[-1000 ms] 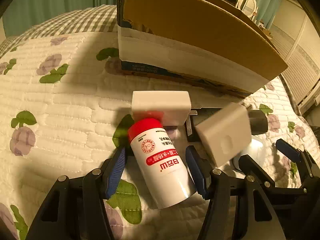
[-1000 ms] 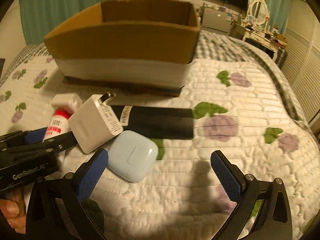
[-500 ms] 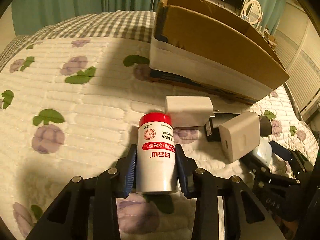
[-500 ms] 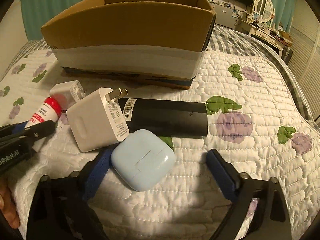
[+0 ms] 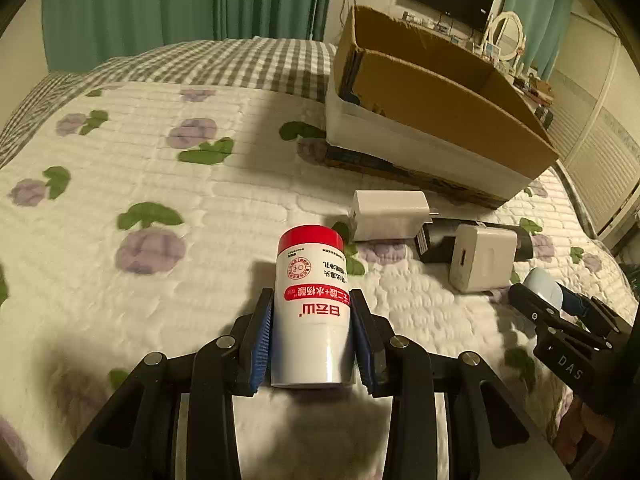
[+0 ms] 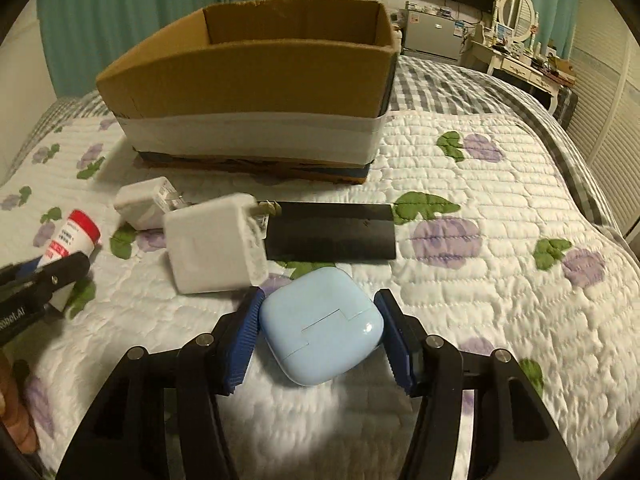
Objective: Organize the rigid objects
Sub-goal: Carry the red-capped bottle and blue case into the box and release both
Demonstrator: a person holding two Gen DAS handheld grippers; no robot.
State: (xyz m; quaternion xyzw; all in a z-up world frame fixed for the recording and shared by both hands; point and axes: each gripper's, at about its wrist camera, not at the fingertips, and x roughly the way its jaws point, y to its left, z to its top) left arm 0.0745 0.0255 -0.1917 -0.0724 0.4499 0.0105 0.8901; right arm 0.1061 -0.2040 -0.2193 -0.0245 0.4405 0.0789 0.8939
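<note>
My left gripper (image 5: 312, 336) is shut on a white bottle with a red cap (image 5: 310, 304) and holds it above the quilt; the bottle also shows in the right wrist view (image 6: 74, 236). My right gripper (image 6: 320, 336) has its blue pads against both sides of a light blue earbud case (image 6: 320, 332), which also shows in the left wrist view (image 5: 542, 290). An open cardboard box (image 6: 256, 92) stands behind; it also shows in the left wrist view (image 5: 436, 120). Two white chargers (image 6: 216, 244) (image 6: 146, 206) and a black flat box (image 6: 332, 232) lie on the quilt.
The floral quilt (image 5: 140, 184) covers the bed. A checked blanket (image 5: 200, 64) lies at the far end. Green curtains, a TV and a dresser with a mirror (image 6: 516, 12) stand behind the bed. The right gripper's body shows in the left wrist view (image 5: 560, 332).
My left gripper closed on the bottle and lifted it away from the chargers. My right gripper moved forward around the blue case and closed onto it.
</note>
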